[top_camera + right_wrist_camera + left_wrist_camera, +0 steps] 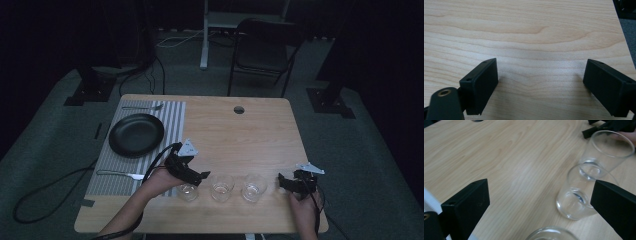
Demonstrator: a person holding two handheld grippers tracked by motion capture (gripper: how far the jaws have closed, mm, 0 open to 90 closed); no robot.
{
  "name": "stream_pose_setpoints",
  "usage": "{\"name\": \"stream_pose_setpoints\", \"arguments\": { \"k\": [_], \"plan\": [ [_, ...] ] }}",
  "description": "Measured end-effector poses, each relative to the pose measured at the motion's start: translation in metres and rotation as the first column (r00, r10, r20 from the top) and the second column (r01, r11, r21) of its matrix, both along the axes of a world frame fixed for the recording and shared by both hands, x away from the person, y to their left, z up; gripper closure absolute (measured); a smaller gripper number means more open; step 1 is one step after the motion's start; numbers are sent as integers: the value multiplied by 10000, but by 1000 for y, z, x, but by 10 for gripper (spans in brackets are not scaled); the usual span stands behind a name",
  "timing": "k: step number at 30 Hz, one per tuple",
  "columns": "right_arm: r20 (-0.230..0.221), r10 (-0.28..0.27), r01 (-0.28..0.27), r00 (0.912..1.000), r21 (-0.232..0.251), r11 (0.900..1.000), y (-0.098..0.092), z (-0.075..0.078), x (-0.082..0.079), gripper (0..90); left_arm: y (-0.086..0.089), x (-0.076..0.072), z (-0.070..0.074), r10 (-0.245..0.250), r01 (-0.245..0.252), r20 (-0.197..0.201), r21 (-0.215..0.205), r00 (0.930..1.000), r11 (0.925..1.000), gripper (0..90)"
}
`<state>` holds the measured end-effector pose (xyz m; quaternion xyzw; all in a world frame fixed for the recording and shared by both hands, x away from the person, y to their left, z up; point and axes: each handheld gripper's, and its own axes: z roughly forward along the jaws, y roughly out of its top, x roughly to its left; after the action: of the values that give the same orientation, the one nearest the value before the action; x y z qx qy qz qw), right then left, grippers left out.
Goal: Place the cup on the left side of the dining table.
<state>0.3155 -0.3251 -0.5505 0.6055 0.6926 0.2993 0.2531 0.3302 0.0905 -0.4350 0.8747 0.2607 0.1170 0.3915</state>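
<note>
Three clear glasses stand in a row near the table's (260,130) near edge: the left glass (188,192), the middle glass (221,187) and the right glass (254,187). Just above the left glass, the left gripper (200,177) hangs with its jaws spread wide and nothing between them. In its own view the middle glass (576,195) sits beside one jaw. Right of the row, the right gripper (286,182) rests with jaws wide over bare wood. Farther left, a black plate (136,134) lies on a striped mat (172,120).
</note>
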Motion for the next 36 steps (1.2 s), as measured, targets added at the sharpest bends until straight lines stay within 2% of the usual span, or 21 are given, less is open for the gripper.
{"name": "stream_pose_setpoints", "arguments": {
  "k": [12,20,23,31,36],
  "plan": [
    [3,-5,5,10000,10,10000,0,0,0,121,-30,-1,1,-828,829,-117,45,9965,9965,27],
    [10,-2,2,10000,-2,10000,0,0,0,121,-48,-2,1,-1177,1178,-155,69,9929,9930,27],
    [4,0,0,10000,-2,10000,0,0,0,121,-58,-2,0,-1509,1512,-236,151,9883,9884,27],
    [11,-8,8,10000,6,10000,0,0,0,121,-77,-3,-3,-1884,1895,-361,291,9814,9815,27],
    [2,2,-2,10000,3,10000,0,0,0,121,-90,-4,-3,-2255,2271,-408,397,9734,9731,27]
  ]
}}
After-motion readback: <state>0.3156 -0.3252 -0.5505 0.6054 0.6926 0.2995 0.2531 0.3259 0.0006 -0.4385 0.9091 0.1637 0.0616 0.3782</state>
